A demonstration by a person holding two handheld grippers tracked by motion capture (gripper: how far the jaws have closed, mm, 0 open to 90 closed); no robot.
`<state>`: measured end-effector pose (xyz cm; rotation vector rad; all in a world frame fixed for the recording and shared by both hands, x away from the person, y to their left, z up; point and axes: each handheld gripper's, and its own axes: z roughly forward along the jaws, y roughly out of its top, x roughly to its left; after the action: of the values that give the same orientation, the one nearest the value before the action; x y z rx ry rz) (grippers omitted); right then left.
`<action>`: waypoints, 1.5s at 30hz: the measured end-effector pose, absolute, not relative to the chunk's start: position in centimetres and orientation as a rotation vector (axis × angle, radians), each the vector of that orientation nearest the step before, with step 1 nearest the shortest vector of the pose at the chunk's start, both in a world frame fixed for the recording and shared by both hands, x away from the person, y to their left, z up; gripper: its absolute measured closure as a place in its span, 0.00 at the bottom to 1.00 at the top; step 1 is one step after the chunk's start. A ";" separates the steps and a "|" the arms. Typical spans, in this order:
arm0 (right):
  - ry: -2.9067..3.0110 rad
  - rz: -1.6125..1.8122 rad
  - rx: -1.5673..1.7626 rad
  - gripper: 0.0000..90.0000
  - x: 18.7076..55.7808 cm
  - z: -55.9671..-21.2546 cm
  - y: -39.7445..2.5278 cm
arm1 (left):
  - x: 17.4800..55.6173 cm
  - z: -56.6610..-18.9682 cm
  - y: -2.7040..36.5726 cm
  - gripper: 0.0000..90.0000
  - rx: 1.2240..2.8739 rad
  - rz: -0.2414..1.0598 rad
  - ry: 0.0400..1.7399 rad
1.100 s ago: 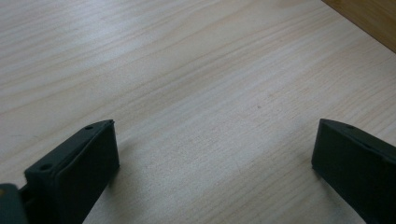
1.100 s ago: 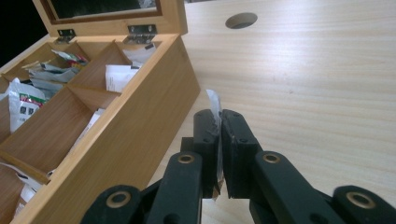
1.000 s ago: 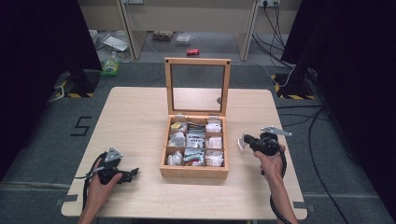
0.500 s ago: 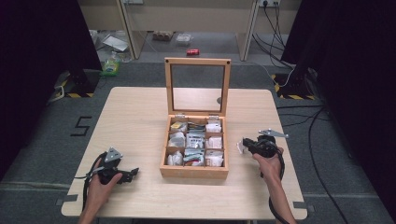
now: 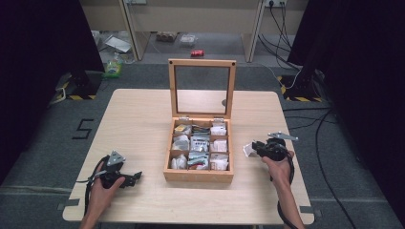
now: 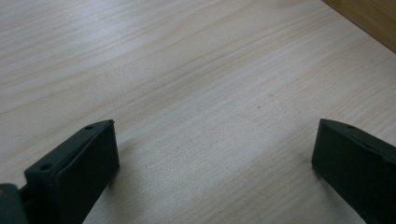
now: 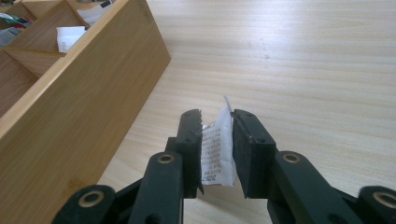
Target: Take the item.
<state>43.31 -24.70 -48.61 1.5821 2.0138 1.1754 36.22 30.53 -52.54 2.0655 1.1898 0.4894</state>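
The white sachet [image 7: 217, 149] is a small flat paper packet with lines of fine black print on its face and a jagged torn-looking top edge. It stands upright on its edge, pinched between the two black jaws of the right gripper [image 7: 217, 135], with its top corner rising a little above the jaw tips. In the high view the white sachet [image 5: 248, 150] sticks out at the front of the right gripper [image 5: 255, 148], above the table.
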 end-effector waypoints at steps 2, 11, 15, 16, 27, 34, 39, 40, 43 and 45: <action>2.023 1.164 1.576 0.81 43.3 -48.8 -24.8 | 36.2 -52.5 30.5 0.00 2.065 0.489 1.190; 2.057 1.145 1.582 0.81 43.4 -49.4 -24.5 | 36.2 -52.5 30.5 0.00 2.065 0.489 1.190; 2.066 1.135 1.582 0.81 43.4 -49.5 -24.2 | 36.2 -52.5 30.5 0.00 2.065 0.489 1.190; 2.069 1.133 1.583 0.81 43.4 -49.5 -24.1 | 36.2 -52.5 30.5 0.00 2.065 0.490 1.190; 2.091 1.114 1.576 0.76 43.5 -49.9 -23.6 | 36.2 -52.5 30.5 0.00 2.065 0.489 1.190; 2.068 1.107 1.619 0.68 43.5 -49.8 -23.8 | 36.2 -52.5 30.5 0.00 2.065 0.489 1.190; 2.039 1.128 1.642 0.60 43.6 -49.7 -24.0 | 36.2 -52.5 30.5 0.00 2.065 0.489 1.190; 2.034 1.128 1.643 0.59 43.6 -49.7 -24.1 | 36.2 -52.5 30.5 0.00 2.065 0.489 1.190; 2.023 1.143 1.634 0.56 43.6 -49.4 -24.2 | 36.2 -52.5 30.5 0.00 2.065 0.489 1.190; 2.014 1.151 1.634 0.54 43.6 -49.2 -24.2 | 36.2 -52.5 30.5 0.00 2.065 0.489 1.190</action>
<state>43.63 -24.21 -49.19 1.6341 2.0136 1.1506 36.23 30.53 -52.54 2.0653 1.1897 0.4893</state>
